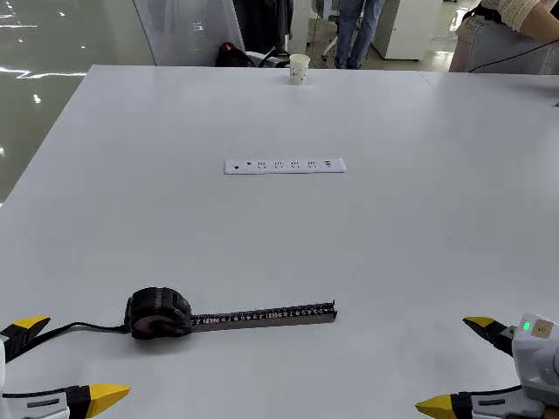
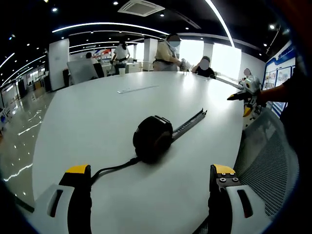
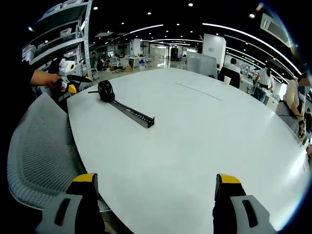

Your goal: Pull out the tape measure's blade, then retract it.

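Observation:
A black tape measure (image 1: 158, 312) lies on the white table (image 1: 279, 244) near its front left, its dark blade (image 1: 266, 316) drawn out to the right and lying flat, a black strap trailing left. My left gripper (image 1: 59, 363) stands open just left of the case, holding nothing. In the left gripper view the case (image 2: 152, 137) sits a little ahead of the left gripper (image 2: 151, 178), between the lines of its jaws. My right gripper (image 1: 458, 365) is open at the front right, well clear of the blade's end hook (image 3: 150, 122). The right gripper (image 3: 152, 185) holds nothing.
A white power strip (image 1: 285, 166) lies mid-table. A paper cup (image 1: 300, 68) stands at the far edge. People stand and sit beyond the far side. A grey mesh chair (image 3: 36, 161) sits at the near edge beside me.

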The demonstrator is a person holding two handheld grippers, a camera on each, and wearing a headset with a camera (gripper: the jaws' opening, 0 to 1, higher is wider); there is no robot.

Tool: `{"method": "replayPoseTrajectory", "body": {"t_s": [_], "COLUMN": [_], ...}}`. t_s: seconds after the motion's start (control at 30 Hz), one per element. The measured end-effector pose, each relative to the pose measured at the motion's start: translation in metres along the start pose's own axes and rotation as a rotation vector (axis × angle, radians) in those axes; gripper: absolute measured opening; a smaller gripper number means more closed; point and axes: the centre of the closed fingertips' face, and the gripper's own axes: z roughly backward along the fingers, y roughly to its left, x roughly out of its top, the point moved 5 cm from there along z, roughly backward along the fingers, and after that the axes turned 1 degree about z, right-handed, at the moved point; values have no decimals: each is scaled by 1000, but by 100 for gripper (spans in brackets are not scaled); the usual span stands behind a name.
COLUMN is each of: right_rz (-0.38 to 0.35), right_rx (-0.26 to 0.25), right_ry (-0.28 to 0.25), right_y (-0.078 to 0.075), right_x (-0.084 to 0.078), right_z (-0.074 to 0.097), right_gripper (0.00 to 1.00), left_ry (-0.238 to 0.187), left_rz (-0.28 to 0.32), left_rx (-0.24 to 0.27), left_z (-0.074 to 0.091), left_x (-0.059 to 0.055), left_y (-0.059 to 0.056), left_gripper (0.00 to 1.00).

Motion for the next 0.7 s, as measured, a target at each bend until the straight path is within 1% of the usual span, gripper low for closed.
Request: {"method": "replayPoseTrajectory", "body": {"t_s": [0.13,0.2,0.27,0.33,0.37,0.47,0.6,0.7], "right_rz": [-13,-3,-2,-49,-57,-27,-1,17], "right_rx": [10,3,10,27,33,39,52,71], "right_ry": [-7,4,1,-6,-4,-11,-1,11], "right_y": [2,0,1,2,2,3,1,-2], "right_x": [1,0,1,2,3,8,15,19], "right_z": [0,0,-1,-2,-2,-3,-5,-7], "right_gripper": [99,99,99,99,99,99,99,99], "left_ry": [-3,8,11,17,17,17,14,34], "left_rz": [26,38,51,62,60,54,58,54], "left_rx": [7,13,15,13,13,11,6,-4], "left_z": [0,1,0,0,0,-2,-6,-9], "left_x": [0,-2,-2,-2,-2,1,6,8], "left_y": [2,2,1,0,-1,-4,-8,-12], "left_gripper": [99,99,99,99,99,99,99,99]}}
